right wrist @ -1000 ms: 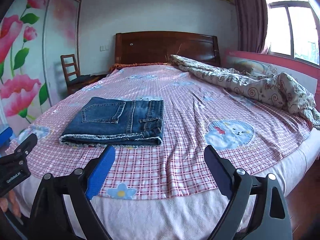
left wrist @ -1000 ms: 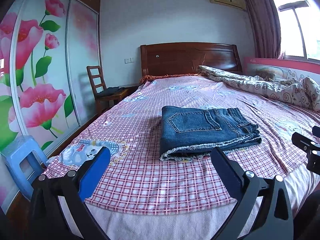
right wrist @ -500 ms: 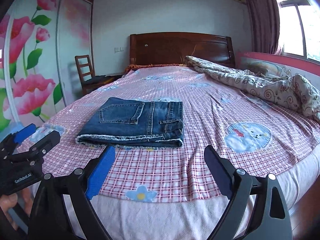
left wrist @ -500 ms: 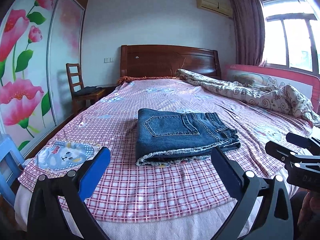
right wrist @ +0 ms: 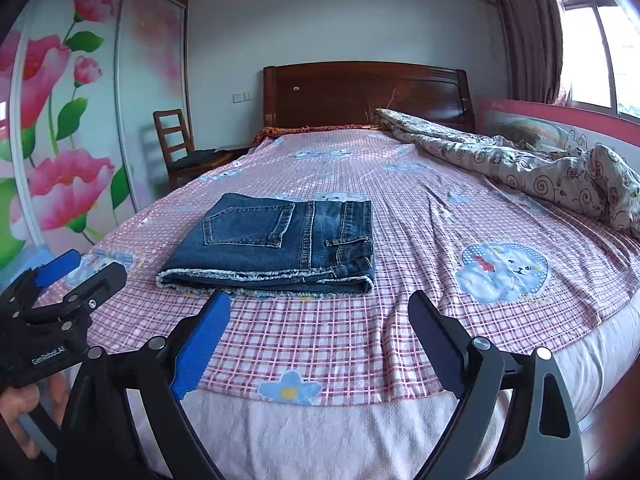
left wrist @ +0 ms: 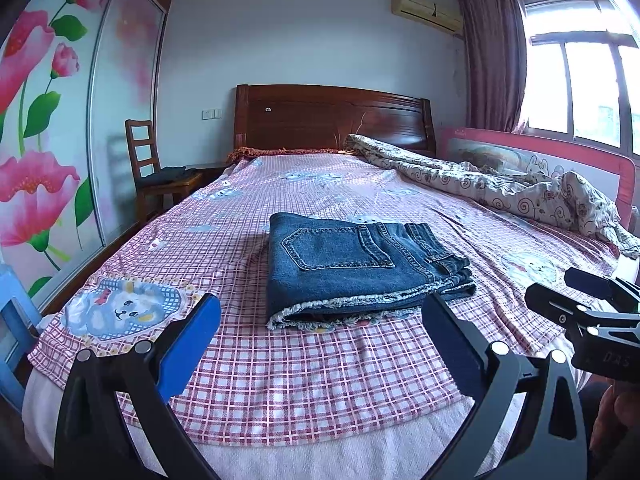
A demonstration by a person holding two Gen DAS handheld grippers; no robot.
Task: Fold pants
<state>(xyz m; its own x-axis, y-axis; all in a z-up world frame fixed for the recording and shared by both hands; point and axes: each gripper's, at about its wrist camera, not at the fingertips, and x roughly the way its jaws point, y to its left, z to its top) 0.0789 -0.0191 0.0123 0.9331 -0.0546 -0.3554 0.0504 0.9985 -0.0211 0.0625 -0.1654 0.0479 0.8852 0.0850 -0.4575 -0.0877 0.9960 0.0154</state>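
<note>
Pants: one pair of blue denim pants (left wrist: 360, 268) is lying folded into a compact rectangular stack on the pink checked sheet (left wrist: 304, 376), toward the foot of the bed (right wrist: 360, 92), back pocket facing up, frayed hems facing the cameras
Left gripper (left wrist: 320, 344): jaws are standing wide apart and holding nothing; it is hanging short of the stack, apart from the denim
Right gripper (right wrist: 318, 334): jaws are likewise spread wide and gripping nothing; it is hanging over the foot edge of the bed, apart from the denim
Task status: judging by the squared stack and both tools sitting clear, the fold is appearing finished or nearly so
Risk 1: any further tidying pass is risking a fingertip snagging the frayed hem edge and dragging the top layer out of line
Risk 2: the loose waistband corner on the stack's right side is looking slightly lifted; a nudge there could be opening the layers
Risk 3: the sheet is lying wrinkled near the stack; pulling on it would be shifting the whole pile
Count, pants: one
Count, grippers: two, each appearing in the other's view
Count, hands: parts of two are showing at the frame edges
Count, quilt (right wrist: 520, 160): one, bunched along the window side, well apart from the pants
Count, chair (left wrist: 156, 176): one, standing beside the headboard
Count, blue stool (left wrist: 16, 332): one, partly in view
</note>
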